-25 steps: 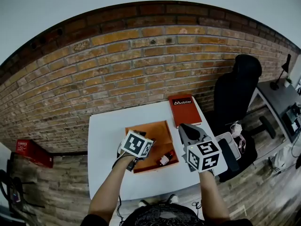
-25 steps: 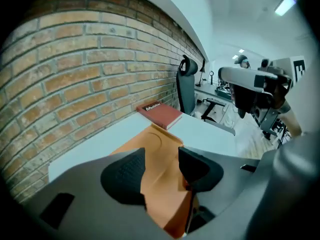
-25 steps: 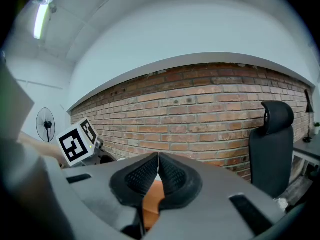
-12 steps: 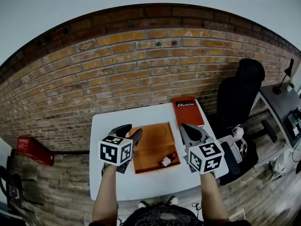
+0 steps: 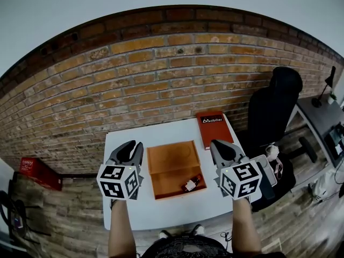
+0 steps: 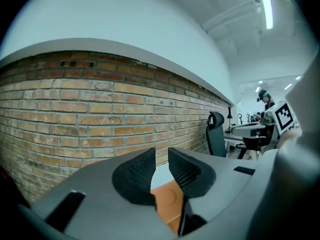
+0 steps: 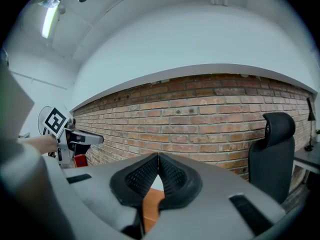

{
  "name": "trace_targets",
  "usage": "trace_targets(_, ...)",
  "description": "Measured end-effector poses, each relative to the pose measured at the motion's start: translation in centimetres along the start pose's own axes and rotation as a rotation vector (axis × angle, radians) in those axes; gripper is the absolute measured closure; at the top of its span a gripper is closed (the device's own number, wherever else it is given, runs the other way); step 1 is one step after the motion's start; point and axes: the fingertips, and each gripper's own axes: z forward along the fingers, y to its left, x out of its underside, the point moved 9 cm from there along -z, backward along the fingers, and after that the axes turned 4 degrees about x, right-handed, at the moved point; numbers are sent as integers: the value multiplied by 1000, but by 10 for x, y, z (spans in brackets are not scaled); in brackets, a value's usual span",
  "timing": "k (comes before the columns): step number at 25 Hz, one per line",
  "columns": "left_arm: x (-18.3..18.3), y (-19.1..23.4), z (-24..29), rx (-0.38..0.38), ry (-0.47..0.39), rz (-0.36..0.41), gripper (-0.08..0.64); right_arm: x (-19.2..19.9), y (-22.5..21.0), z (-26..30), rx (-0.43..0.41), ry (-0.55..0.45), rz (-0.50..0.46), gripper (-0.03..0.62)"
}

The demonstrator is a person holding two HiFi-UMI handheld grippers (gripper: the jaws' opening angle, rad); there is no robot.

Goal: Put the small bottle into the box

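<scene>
Since the small bottle (image 5: pixel 188 184) lies on its side in the near right corner of the box (image 5: pixel 166 153), I judge it light, stiff and slippery, best gripped across its body. My left tool (image 5: pixel 128 146), left of the box, has just been closing to a narrow gap, nothing between its jaws; my right tool (image 5: pixel 223 145), on the right, is closed and empty.

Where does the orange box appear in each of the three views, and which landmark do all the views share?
Head view: the orange box lies at the centre of the picture.
Left gripper view: a small patch of it shows low, near the centre.
Right gripper view: a narrow strip of it shows low, slightly left of centre.
Shared landmark: the black office chair, right of centre in all three.
</scene>
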Motion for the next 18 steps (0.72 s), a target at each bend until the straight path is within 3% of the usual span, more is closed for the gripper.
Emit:
trace_targets(4, 1, 0, -1, -56, -6, 53, 499, -3, -2, -3, 4, -24, -3, 572)
trace_targets(9, 1, 8, -3, -100, -21, 40, 520, -5, -2, -2, 6, -34, -11, 572)
trace_targets(18, 7, 12, -2, -111, -5, 33, 522, -6, -1, 0, -7, -25, -21, 572)
